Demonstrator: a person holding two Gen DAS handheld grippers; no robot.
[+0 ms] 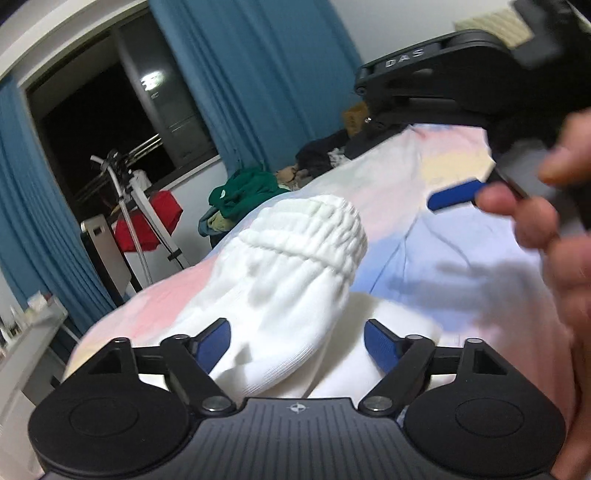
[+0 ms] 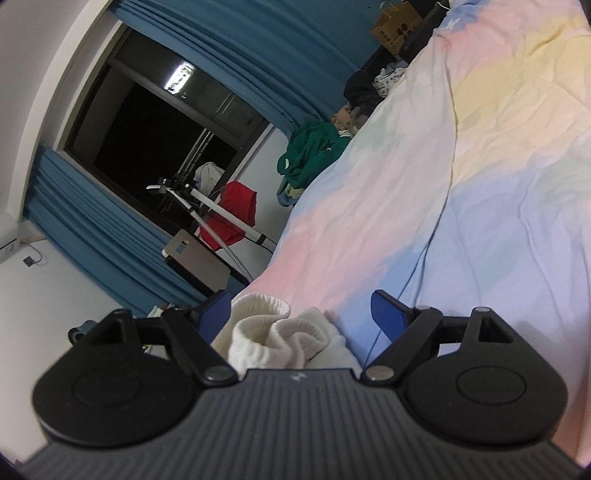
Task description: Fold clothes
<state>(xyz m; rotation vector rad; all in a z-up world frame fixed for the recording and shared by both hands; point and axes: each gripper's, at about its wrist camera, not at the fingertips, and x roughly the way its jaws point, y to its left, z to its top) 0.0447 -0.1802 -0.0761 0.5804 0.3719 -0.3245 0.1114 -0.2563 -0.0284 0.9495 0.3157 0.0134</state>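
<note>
Left gripper (image 1: 297, 345): spread wide, 2 blue pads flanking white sock (image 1: 295, 266), nothing pinched. Right gripper (image 2: 301, 319): likewise spread, bunched cuff just ahead between pads. Sock resting on pastel bedsheet (image 2: 498, 184). For a clean fold: pinch cuff edge squarely, keep layers aligned. Far beyond: paper bag (image 2: 397, 22), contents not visible.
</note>
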